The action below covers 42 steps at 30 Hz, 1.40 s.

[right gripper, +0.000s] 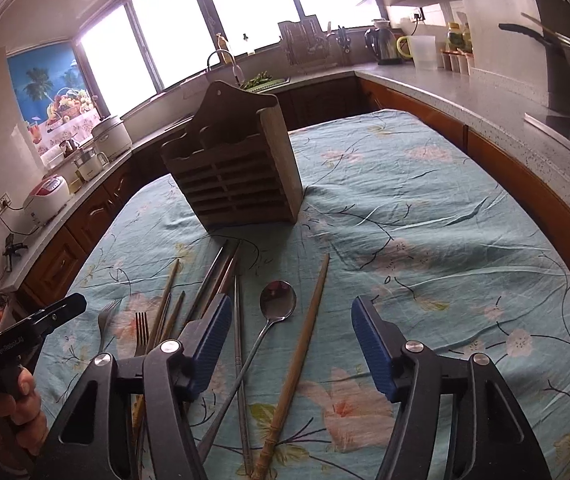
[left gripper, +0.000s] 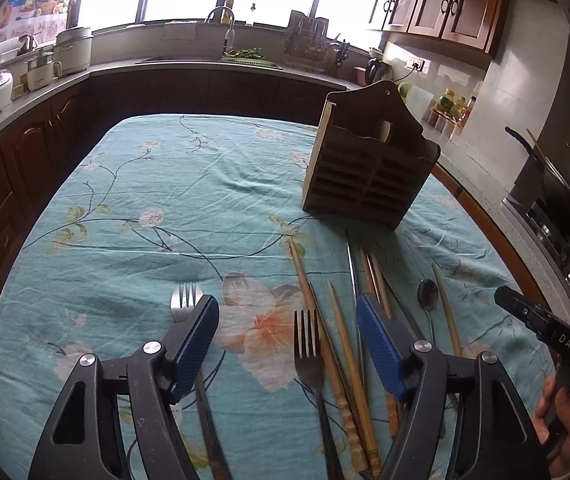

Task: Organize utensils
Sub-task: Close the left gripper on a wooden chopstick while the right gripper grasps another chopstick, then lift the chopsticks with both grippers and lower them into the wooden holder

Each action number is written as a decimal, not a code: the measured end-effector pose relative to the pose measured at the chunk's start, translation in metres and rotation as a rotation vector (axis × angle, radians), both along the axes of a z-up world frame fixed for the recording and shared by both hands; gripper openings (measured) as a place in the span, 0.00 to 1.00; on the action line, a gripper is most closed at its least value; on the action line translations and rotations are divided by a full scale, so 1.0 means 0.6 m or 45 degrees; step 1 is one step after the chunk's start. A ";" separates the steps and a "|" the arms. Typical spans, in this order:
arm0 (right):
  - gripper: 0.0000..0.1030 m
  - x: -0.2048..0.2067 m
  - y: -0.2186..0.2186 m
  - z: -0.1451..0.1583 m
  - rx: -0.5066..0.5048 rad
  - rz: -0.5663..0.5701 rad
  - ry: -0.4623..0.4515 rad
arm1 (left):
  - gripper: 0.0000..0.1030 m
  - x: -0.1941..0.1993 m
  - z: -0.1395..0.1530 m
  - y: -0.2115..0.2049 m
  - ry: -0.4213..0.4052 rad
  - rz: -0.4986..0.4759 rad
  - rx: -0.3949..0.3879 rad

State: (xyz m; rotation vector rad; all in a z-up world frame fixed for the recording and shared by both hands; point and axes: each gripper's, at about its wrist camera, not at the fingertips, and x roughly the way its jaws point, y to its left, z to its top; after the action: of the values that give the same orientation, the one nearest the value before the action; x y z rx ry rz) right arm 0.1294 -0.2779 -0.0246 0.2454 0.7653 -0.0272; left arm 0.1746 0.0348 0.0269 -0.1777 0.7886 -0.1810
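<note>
Utensils lie loose on the bench [left gripper: 125,184], which is covered with a blue floral cloth, in front of a slatted wooden caddy [left gripper: 369,168] that stands upright toward the far side. Left-wrist view: my left tool [left gripper: 288,322] hangs over the cloth with its blue pads apart and nothing pressed between them; a dark fork [left gripper: 309,356] and several wooden chopsticks [left gripper: 317,320] lie on the cloth in the gap. A second fork [left gripper: 185,300] lies just beside the left pad, partly hidden by it. A spoon [left gripper: 428,296] lies to the right, near the metal chopsticks [left gripper: 352,268]. Right-wrist view: my right tool [right gripper: 291,326] is likewise part-open and holds nothing; the spoon and one wooden chopstick [right gripper: 305,344] lie on the cloth between its pads. Each view shows the other tool at its edge, gripped by my hand [right gripper: 13,408]. The caddy's compartments appear empty, though the view into them is limited.
</note>
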 end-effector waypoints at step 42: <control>0.05 0.077 0.000 0.049 -0.003 0.051 -0.018 | 0.04 0.102 0.035 -0.024 0.014 -0.171 -0.017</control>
State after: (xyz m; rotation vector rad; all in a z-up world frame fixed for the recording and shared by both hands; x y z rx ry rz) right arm 0.1757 -0.2781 0.0050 0.2276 0.7562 0.0118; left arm 0.2358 0.0206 0.0481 -0.1381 0.8113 -0.3123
